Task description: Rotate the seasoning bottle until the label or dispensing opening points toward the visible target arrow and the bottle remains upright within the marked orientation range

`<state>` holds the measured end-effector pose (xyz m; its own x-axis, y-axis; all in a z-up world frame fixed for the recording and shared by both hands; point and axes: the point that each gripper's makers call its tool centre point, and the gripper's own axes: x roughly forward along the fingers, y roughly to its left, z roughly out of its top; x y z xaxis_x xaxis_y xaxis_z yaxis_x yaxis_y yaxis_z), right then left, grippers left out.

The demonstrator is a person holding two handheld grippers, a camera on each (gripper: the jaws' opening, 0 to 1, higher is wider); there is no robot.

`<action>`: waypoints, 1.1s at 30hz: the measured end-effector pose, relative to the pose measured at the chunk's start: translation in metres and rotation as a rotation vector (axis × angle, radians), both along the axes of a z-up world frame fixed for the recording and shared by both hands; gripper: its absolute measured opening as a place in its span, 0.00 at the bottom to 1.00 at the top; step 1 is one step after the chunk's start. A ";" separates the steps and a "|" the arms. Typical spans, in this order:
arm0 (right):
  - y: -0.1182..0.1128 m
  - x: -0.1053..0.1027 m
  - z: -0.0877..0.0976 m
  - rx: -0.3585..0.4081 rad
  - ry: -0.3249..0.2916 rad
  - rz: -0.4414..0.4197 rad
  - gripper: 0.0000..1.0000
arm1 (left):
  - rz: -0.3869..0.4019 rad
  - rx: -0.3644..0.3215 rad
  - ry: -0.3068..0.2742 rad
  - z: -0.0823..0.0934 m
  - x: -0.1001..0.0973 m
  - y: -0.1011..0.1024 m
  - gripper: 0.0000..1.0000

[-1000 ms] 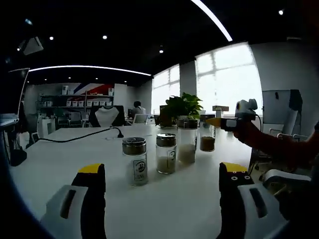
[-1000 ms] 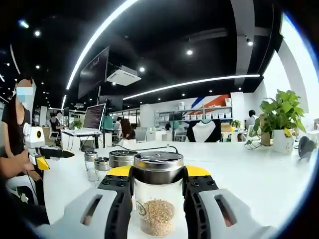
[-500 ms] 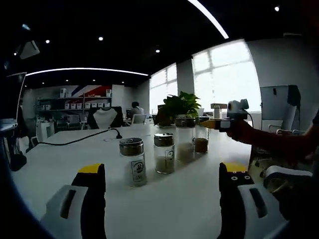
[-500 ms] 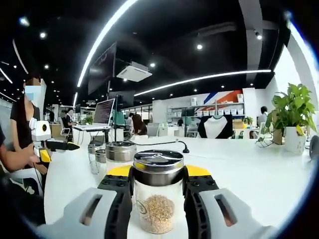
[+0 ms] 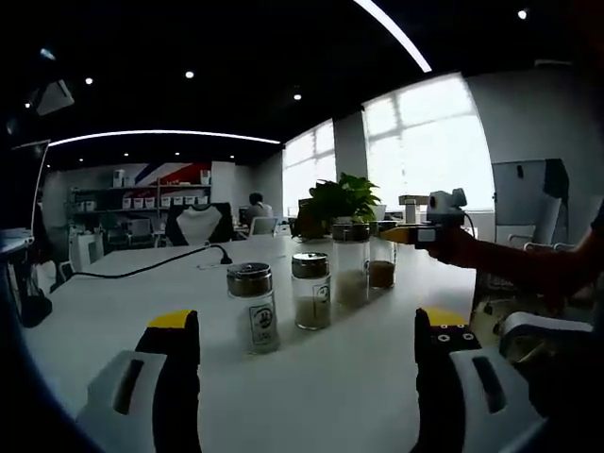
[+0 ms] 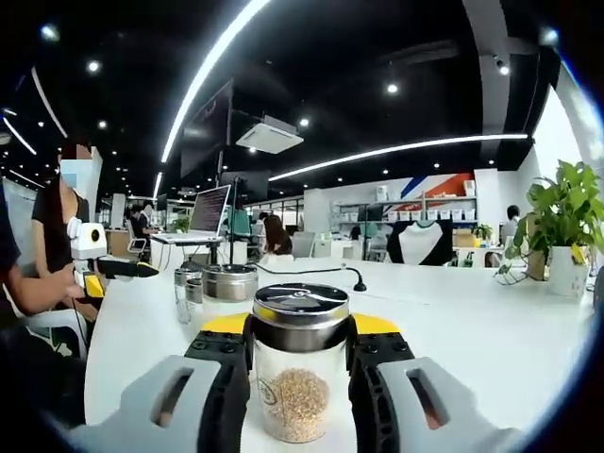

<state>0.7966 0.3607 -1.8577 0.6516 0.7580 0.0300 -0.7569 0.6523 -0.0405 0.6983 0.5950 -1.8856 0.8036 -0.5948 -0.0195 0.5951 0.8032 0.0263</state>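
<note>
Seasoning bottle (image 6: 300, 373) stands upright, pinched between the right claw (image 6: 300, 363); left claw (image 5: 307, 344) spread.

- The left gripper (image 5: 307, 354) is showing two black jaws with yellow tips, sitting in pale grey slotted housings.
- The right gripper (image 6: 300, 354) is wearing the same colours, black jaw faces dotted with small screws.
- A person (image 6: 52, 250) is wearing a dark short-sleeved top.

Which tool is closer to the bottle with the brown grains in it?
Right. The right tool is shut on the bottle of brown grains; the left tool hangs open, short of the bottle row.
</note>
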 end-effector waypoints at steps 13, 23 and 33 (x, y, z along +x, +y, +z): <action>0.002 -0.003 -0.001 -0.055 -0.014 -0.024 0.41 | 0.000 0.012 0.017 -0.008 0.003 -0.001 1.00; -0.010 -0.024 0.005 -0.065 -0.025 -0.124 0.57 | 0.011 0.021 0.015 -0.009 0.005 -0.002 1.00; -0.004 -0.053 -0.001 -0.049 -0.051 -0.173 0.66 | 0.034 0.014 0.010 -0.009 0.008 0.001 1.00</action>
<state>0.7439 0.3568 -1.8584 0.7707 0.6364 0.0316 -0.6301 0.7685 -0.1109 0.7063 0.5960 -1.8943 0.8232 -0.5667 -0.0353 0.5677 0.8226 0.0319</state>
